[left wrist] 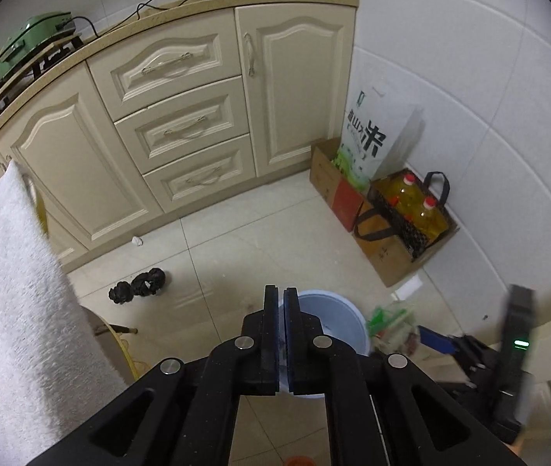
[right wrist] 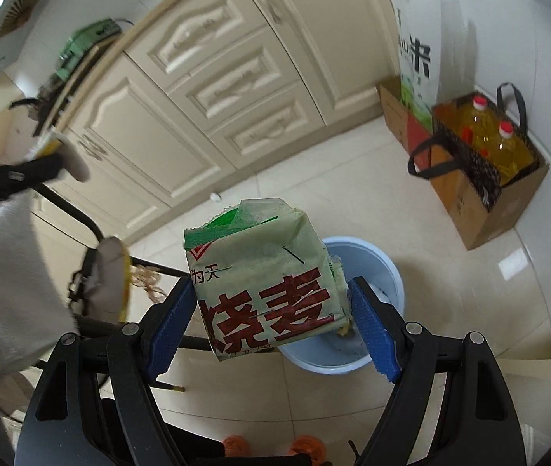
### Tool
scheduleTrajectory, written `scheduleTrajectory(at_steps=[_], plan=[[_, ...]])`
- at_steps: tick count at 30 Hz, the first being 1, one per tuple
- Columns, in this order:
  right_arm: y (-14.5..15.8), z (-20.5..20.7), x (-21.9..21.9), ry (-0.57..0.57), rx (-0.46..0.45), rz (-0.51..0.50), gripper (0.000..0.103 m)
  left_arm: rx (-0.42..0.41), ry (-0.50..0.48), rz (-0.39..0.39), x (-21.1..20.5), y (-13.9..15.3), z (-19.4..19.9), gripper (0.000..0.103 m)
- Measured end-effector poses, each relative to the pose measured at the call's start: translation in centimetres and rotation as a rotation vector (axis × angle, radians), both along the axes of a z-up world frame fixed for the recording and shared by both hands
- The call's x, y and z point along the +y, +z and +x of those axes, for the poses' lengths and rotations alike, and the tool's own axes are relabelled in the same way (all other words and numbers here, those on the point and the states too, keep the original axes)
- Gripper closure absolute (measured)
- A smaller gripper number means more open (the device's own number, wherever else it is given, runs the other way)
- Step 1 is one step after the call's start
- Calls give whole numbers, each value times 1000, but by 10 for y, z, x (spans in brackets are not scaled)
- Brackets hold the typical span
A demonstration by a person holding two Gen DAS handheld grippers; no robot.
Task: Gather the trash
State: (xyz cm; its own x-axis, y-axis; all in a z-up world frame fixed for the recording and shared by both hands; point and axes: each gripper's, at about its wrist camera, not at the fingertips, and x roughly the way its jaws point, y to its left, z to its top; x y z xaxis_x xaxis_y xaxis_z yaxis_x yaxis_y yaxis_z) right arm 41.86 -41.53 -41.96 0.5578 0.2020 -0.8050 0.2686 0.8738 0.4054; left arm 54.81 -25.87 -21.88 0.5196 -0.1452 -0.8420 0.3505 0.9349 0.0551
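My right gripper (right wrist: 271, 295) is shut on a pale green food bag (right wrist: 263, 283) with red characters and holds it in the air, just left of and above a light blue bin (right wrist: 384, 272) on the floor. In the left wrist view the bag (left wrist: 390, 320) appears blurred at the bin's right. My left gripper (left wrist: 281, 295) is shut and empty, over the bin (left wrist: 347, 312). A black crumpled bag (left wrist: 137, 285) and a small white paper wad (left wrist: 136, 240) lie on the floor by the cabinets.
Cream cabinets (left wrist: 182, 116) run along the left and back. Cardboard boxes with a rice bag (left wrist: 368, 136) and oil bottles (left wrist: 415, 202) stand by the right wall. A white towel (left wrist: 15, 310) hangs at left. A chair frame (right wrist: 92, 272) stands left.
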Motion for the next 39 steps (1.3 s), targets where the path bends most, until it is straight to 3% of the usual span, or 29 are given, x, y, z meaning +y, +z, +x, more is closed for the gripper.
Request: scheduleTrajectory(at_steps=[6, 9, 16, 20, 26, 29, 34, 39], plan=[[-36, 19, 7, 9, 50, 19, 21, -55, 36, 6, 20, 19, -11, 98], [-34, 26, 11, -9, 47, -17, 19, -64, 67, -11, 31, 24, -18, 81], [11, 26, 27, 0, -6, -49, 11, -125, 101, -54, 66, 54, -53, 38], [54, 22, 52, 15, -67, -83, 8, -183, 112, -61, 96, 76, -84, 29], [123, 19, 103, 75, -180, -112, 4, -282, 178, -1, 167, 101, -135, 24], [147, 16, 126, 95, -217, -136, 3, -303, 236, 43, 202, 100, -147, 22], [174, 15, 159, 122, -264, -162, 2, -268, 333, 65, 257, 86, -152, 22], [193, 16, 191, 167, -295, -179, 2, -173, 384, 46, 286, 61, -147, 32]])
